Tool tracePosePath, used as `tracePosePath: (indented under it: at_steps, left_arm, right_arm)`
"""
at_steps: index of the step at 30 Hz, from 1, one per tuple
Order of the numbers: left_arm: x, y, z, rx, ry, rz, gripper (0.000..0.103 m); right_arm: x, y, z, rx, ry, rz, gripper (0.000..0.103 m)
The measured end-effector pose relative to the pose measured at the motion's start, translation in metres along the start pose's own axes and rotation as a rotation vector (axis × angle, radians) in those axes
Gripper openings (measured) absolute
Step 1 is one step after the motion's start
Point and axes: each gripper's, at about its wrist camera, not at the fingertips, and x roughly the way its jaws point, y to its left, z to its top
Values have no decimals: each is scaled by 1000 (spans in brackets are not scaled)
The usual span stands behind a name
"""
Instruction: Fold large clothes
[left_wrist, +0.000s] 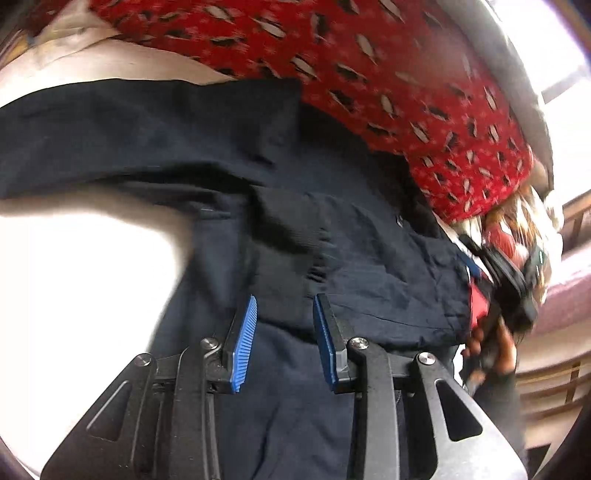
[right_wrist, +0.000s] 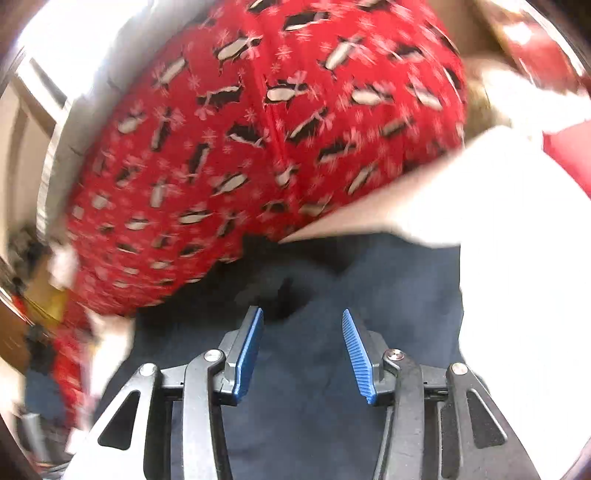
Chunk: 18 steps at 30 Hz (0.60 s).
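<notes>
A large dark navy garment (left_wrist: 184, 147) lies spread over a white surface (left_wrist: 81, 280), with creases and a folded layer near its middle. My left gripper (left_wrist: 286, 299) hovers over it, its blue pads apart and no cloth pinched between them. At the right edge of the left wrist view, the right gripper (left_wrist: 513, 284) appears blurred in a person's hand (left_wrist: 491, 343), beside the garment's edge. In the right wrist view, the right gripper (right_wrist: 301, 310) is open above the navy garment (right_wrist: 306, 387), with nothing between its pads.
A red fabric with a penguin print (left_wrist: 388, 74) lies bunched just beyond the navy garment, also filling the upper right wrist view (right_wrist: 240, 147). White cloth (right_wrist: 498, 221) overlaps the garment's right side. Wooden furniture (left_wrist: 554, 387) stands at the far right.
</notes>
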Motion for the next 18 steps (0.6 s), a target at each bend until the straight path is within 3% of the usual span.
tracePosePath:
  at_steps: [3,6,8,10,12,13,16,17,18]
  left_arm:
    - [15,-14,3,32,18,1,29]
    - [24,-23,12,49,18,6,29]
    - [27,-27,19,63,8,9,29]
    - [28,-30,26,89,-18,27,32]
    - [38,-32,33,108,-46,81,44]
    - [46,-32,35,106,-46,111,45]
    - [64,-30,34,125,-40,157,45]
    - [64,-33,32,148,-57,166,46]
    - [64,-36,28,177,-61,174,50]
  right_arm:
    - [34,21,11,-208,59,-78,62]
    - [74,39,10,-400,135,-178,60]
    - [89,39,10,-473,171,-213,5]
    - [81,26,19,-415,150,-145,0]
    - [67,2,40,-276,73,-81,0]
    - [70,-12,47,-207,61,-111,0]
    - [90,-51,50,-83,149,-177,0]
    - [83,-58,50,-38,119,-123,8]
    - [73,-60,49,2,92,-4,9]
